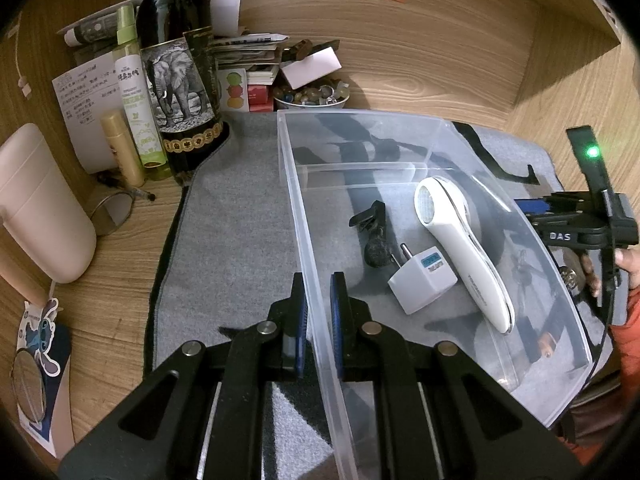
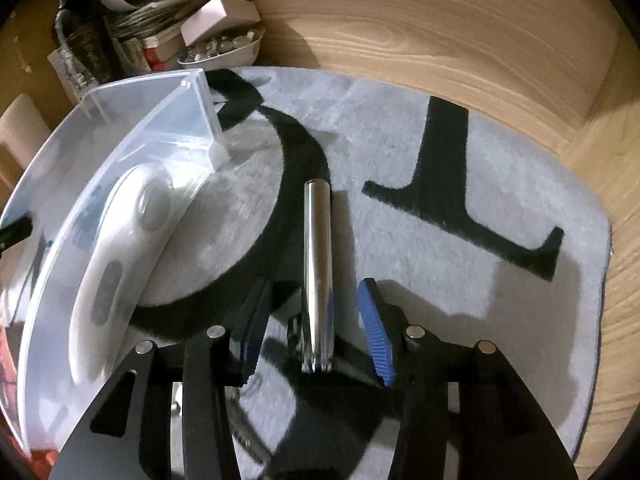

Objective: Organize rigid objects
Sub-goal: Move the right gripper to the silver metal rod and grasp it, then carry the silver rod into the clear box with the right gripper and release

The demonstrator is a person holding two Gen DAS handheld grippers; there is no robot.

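Left tool (image 1: 318,308) clamps the bin (image 1: 296,200) wall; right tool (image 2: 316,320) stands half-open astride the tube (image 2: 318,264), untouched: polished, rigid, likely slippery; grip mid-length.

surface: wooden desk (image 1: 420,52) | on it: grey mat (image 1: 240,240), dark bottle (image 1: 180,64), stone bowl (image 1: 312,98), papers (image 1: 86,92)

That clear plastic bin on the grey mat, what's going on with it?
A person is sorting things into the clear bin. The left claw is shut on the bin's side wall. Inside lie a white handheld device, a white plug adapter and a black clip. The right claw straddles a silver metal tube on the mat, pads apart from it.
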